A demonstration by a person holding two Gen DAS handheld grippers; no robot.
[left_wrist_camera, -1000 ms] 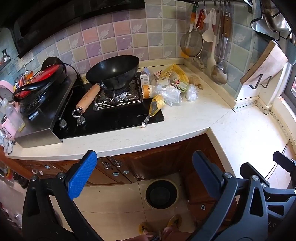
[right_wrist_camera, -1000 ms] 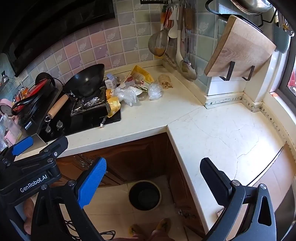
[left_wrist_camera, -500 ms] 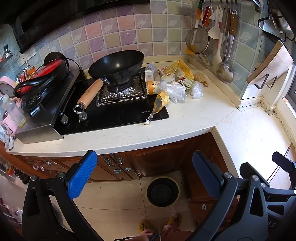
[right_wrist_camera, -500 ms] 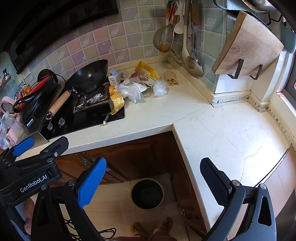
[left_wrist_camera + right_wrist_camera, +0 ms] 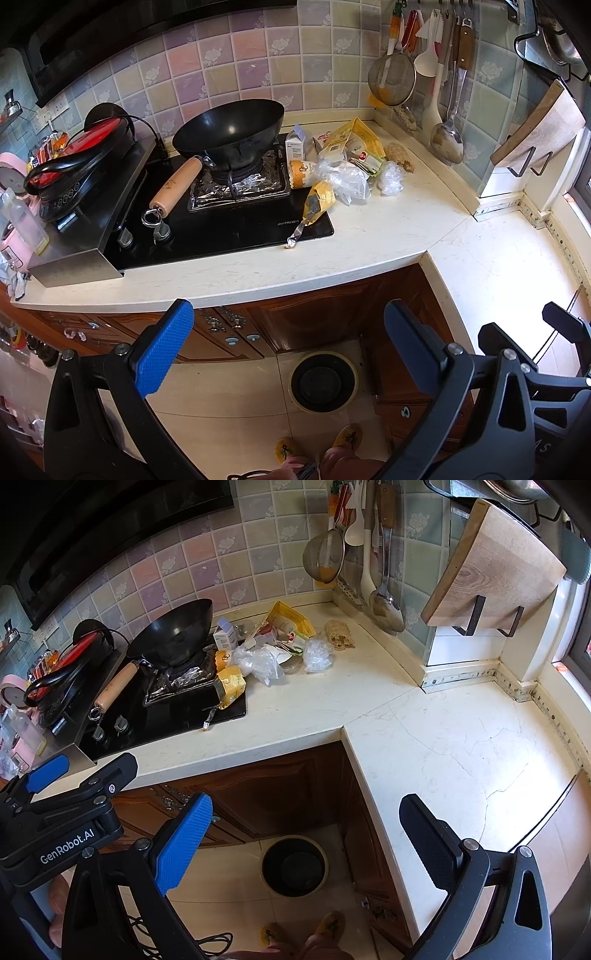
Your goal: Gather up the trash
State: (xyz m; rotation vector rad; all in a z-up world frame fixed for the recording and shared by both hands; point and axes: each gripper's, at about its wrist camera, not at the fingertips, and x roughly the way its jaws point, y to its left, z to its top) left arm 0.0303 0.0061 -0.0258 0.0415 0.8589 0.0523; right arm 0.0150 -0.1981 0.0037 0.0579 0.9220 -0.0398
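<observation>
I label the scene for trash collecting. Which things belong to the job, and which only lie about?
For the job: yellow wrapper, crumpled plastic bags, small carton, yellow packet, floor bin.

Lying about: wok, strainer, ladle, cutting board, loofah.

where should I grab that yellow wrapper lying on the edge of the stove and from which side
Probably grip the yellow wrapper at its bulky upper body, coming down from above with the tongs across its narrow width. Its twisted foil tail lies flat and thin on the black cooktop, offering little to pinch.
</observation>
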